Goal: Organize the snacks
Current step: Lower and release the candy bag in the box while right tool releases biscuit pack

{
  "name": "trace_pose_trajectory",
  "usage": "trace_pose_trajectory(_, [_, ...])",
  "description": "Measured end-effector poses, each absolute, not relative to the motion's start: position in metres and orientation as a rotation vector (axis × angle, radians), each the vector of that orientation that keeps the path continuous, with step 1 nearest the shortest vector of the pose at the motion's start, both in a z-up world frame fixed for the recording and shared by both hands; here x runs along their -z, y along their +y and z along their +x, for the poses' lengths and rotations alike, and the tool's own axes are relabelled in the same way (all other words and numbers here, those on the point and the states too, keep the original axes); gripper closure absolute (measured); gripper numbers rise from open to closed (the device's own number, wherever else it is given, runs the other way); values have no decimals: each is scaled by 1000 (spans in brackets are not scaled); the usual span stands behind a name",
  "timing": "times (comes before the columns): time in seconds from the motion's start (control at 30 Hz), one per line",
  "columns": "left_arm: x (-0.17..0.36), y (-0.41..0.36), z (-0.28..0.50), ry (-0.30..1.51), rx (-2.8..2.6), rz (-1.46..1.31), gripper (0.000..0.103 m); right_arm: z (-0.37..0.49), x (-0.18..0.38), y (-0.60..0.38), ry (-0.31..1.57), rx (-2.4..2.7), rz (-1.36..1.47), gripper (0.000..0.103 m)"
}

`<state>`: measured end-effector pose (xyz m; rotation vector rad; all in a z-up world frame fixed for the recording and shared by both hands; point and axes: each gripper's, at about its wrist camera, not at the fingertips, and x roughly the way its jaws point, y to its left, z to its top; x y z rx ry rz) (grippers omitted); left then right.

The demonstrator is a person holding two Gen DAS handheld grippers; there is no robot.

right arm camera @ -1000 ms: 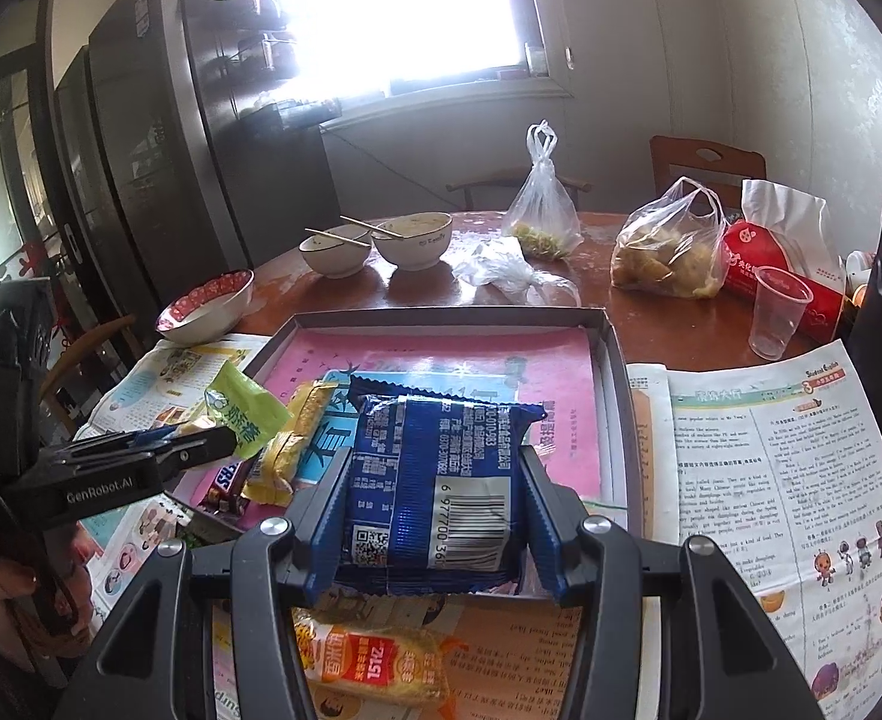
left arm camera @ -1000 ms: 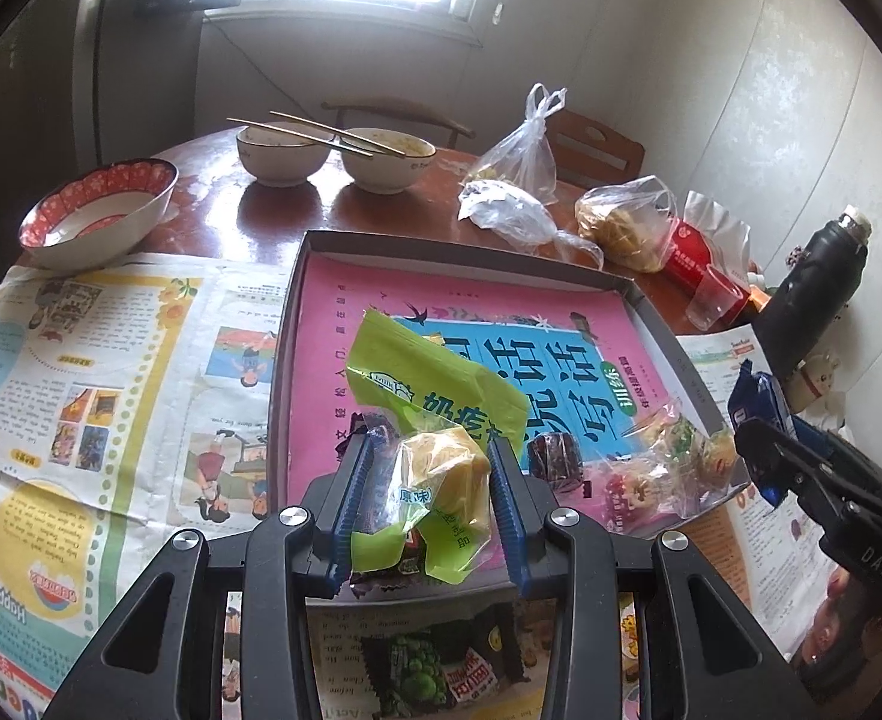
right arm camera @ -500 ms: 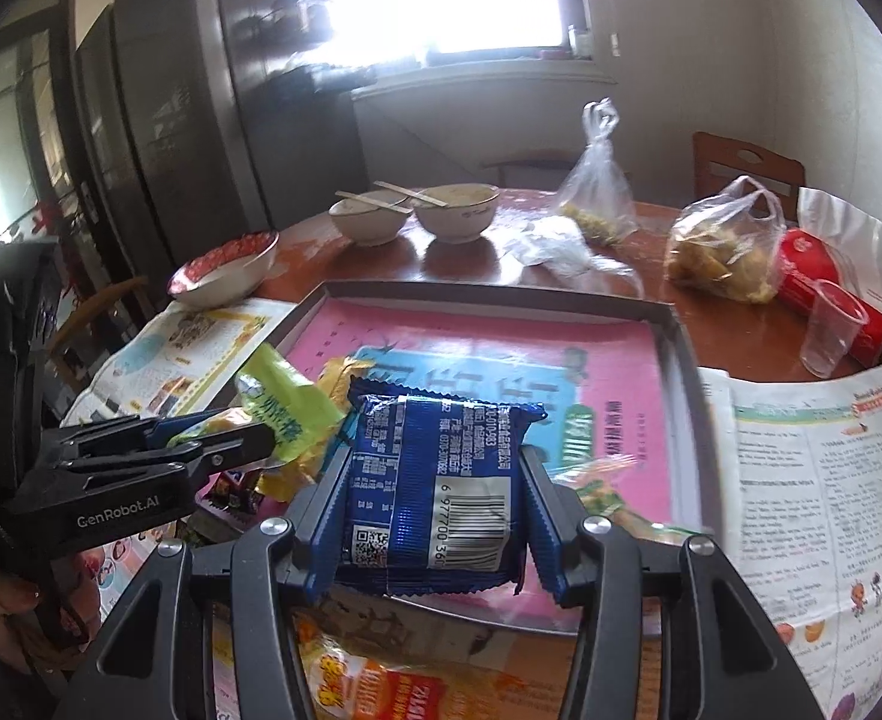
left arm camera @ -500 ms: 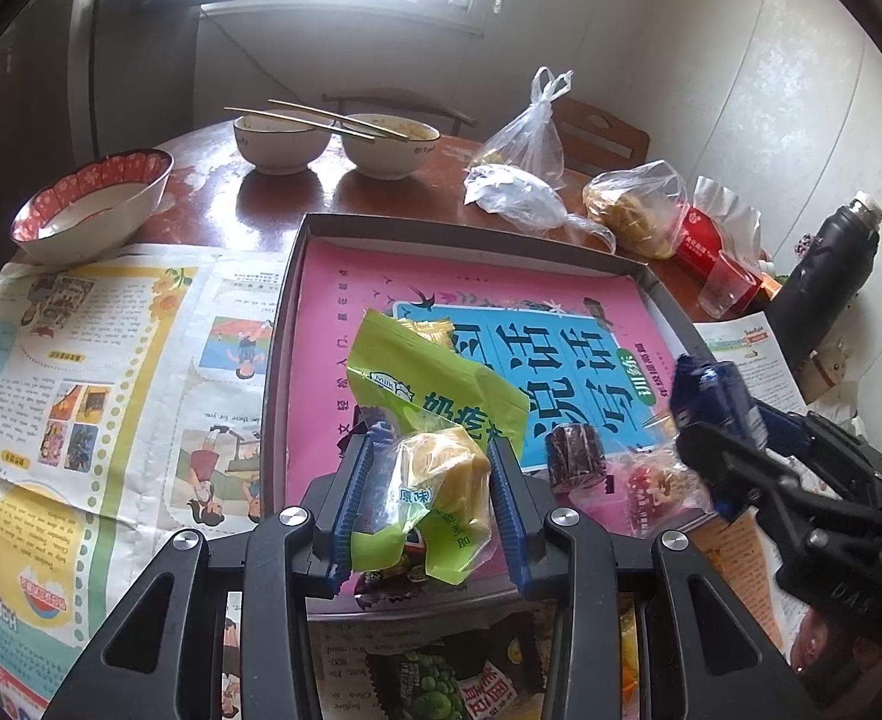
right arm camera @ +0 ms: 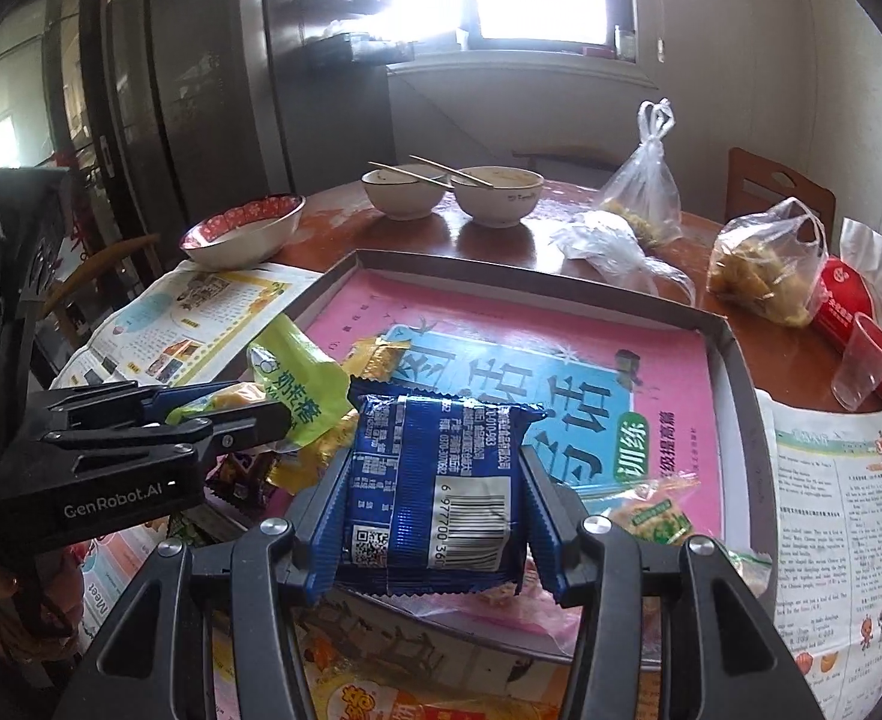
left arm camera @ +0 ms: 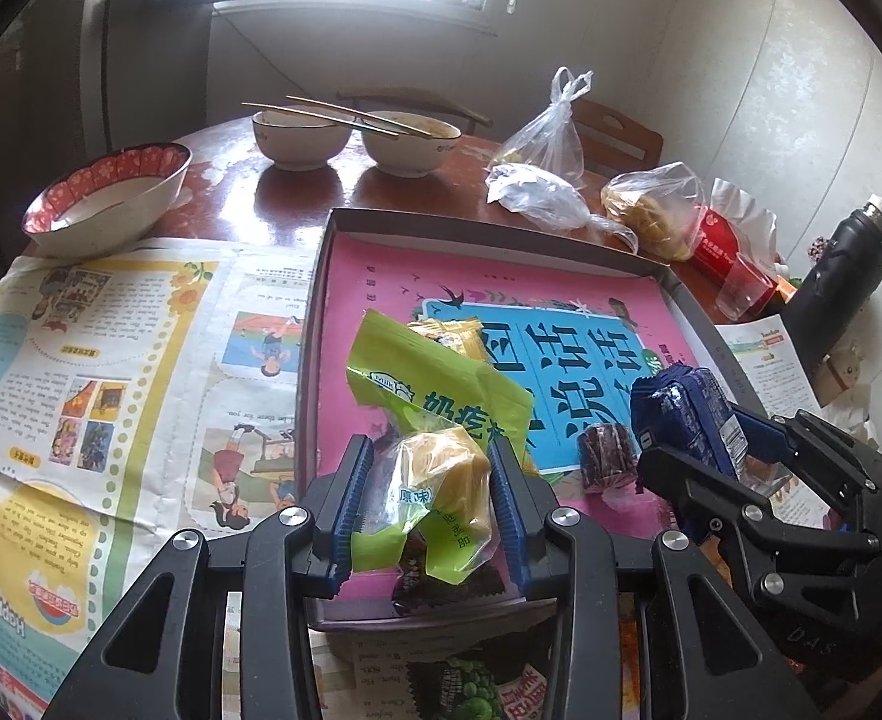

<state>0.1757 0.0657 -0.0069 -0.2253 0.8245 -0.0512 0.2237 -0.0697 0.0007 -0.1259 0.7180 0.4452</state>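
My left gripper [left arm camera: 432, 501] is shut on a green and yellow snack packet [left arm camera: 435, 438], held over the near left part of a grey tray [left arm camera: 501, 227] lined with a pink and blue book cover. My right gripper [right arm camera: 435, 516] is shut on a blue snack packet [right arm camera: 435, 480], held over the tray's near edge. Each gripper shows in the other's view: the right with the blue packet [left arm camera: 690, 420], the left with the green packet [right arm camera: 297, 387]. A dark wrapped sweet [left arm camera: 606, 456] and small packets [right arm camera: 651, 519] lie in the tray.
Newspaper [left arm camera: 111, 360] covers the table on both sides of the tray. Beyond it stand a red-rimmed bowl [left arm camera: 111, 198], two bowls with chopsticks [left arm camera: 351, 138], plastic bags [left arm camera: 651, 210], a plastic cup [right arm camera: 864, 360] and a black flask [left arm camera: 843, 276]. More snack packets [right arm camera: 369, 699] lie in front of the tray.
My right gripper has moved left with the blue packet, over the tray's near edge and close to the left gripper. My left gripper keeps its packet and has barely moved.
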Motion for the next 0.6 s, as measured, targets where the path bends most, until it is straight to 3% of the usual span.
trace_pose_trajectory(0.6, [7,69,175,824,45,-230,62,217,5,-53,698,-470,-184,49])
